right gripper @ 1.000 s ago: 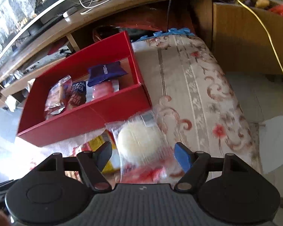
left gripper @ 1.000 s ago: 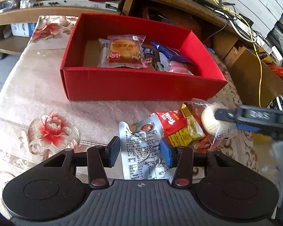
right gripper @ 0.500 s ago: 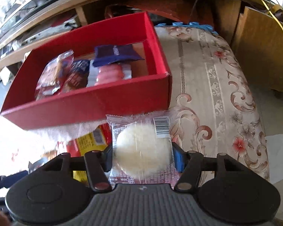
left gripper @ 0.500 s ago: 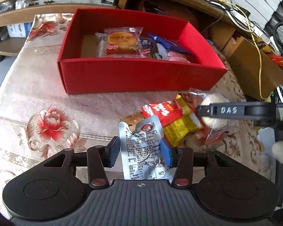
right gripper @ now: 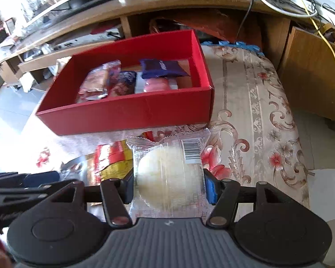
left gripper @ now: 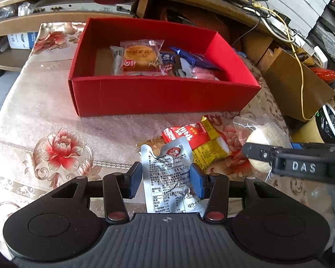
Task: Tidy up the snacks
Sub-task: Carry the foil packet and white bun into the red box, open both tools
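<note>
A red open box [left gripper: 163,93] stands on the flowered tablecloth, and several wrapped snacks lie in it, among them an orange cake packet [left gripper: 141,55] and a blue packet [left gripper: 194,58]. My left gripper [left gripper: 166,178] is shut on a silver packet [left gripper: 167,156] just in front of the box. Beside it on the cloth lies a red and yellow packet [left gripper: 196,138]. My right gripper [right gripper: 169,186] is shut on a clear packet with a round white cake [right gripper: 167,167], to the right of the loose snacks and near the red box [right gripper: 127,111]. The same white cake [left gripper: 268,136] shows in the left wrist view.
A wooden shelf unit [left gripper: 55,20] with cables runs behind the table. A brown cardboard box [left gripper: 297,84] stands off the table's right edge. Bare cloth [left gripper: 38,111] lies left of the box, and floor [right gripper: 323,192] shows beyond the right edge.
My right gripper's jaws have closed onto the white cake packet, which now sits squarely between the pads. The left gripper still holds the silver packet in the same spot.
</note>
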The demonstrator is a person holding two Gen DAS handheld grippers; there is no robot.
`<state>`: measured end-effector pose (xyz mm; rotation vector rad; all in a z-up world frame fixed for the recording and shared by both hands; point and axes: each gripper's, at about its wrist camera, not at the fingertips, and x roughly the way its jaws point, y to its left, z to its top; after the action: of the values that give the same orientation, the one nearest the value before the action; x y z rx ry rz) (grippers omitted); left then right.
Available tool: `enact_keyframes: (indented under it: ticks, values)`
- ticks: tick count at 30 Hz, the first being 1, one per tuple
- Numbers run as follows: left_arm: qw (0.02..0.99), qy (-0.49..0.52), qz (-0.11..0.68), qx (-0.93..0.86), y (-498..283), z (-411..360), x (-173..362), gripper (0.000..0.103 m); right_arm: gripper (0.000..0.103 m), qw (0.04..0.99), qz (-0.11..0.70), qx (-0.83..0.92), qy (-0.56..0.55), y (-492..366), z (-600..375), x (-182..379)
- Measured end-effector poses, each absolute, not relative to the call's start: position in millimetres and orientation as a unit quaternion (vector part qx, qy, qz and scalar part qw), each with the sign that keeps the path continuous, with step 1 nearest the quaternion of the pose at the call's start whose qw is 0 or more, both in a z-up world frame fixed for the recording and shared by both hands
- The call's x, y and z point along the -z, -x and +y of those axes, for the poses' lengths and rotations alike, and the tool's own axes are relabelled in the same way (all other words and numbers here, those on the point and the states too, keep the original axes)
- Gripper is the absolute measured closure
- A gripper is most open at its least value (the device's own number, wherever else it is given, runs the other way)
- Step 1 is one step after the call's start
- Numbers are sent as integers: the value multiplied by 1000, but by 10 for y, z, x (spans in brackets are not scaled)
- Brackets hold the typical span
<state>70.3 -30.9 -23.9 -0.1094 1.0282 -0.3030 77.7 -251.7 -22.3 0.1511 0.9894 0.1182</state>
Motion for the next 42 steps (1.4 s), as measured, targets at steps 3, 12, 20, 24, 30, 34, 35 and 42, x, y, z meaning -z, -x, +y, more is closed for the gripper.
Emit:
enact_keyframes:
  ticks: [3, 12, 20, 24, 30, 34, 35, 42]
  values:
    - [860, 56, 485, 149, -703, -322, 208, 49, 48, 878, 468, -67, -75, -705, -2483, 159]
    - [862, 70, 477, 154, -725, -329, 146, 49, 48, 883, 455, -86, -84, -635, -2439, 62]
    - [864, 66, 471, 163, -714, -388, 107, 49, 48, 883, 451, -95, -88, -638, -2433, 35]
    - [868, 72, 465, 161, -718, -367, 67, 49, 48, 884, 448, -96, -89, -636, -2443, 17]
    - [872, 66, 458, 159, -706, -369, 36, 49, 48, 886, 444, -104, -83, -640, -2393, -14]
    - [872, 68, 458, 157, -709, -352, 36, 49, 48, 886, 443, -109, -80, -648, -2367, -15]
    - [873, 67, 458, 157, -709, -351, 33, 49, 48, 886, 443, -109, -80, -651, -2366, -14]
    - [873, 67, 457, 156, -706, -344, 31, 49, 48, 886, 442, -112, -81, -656, -2364, -21]
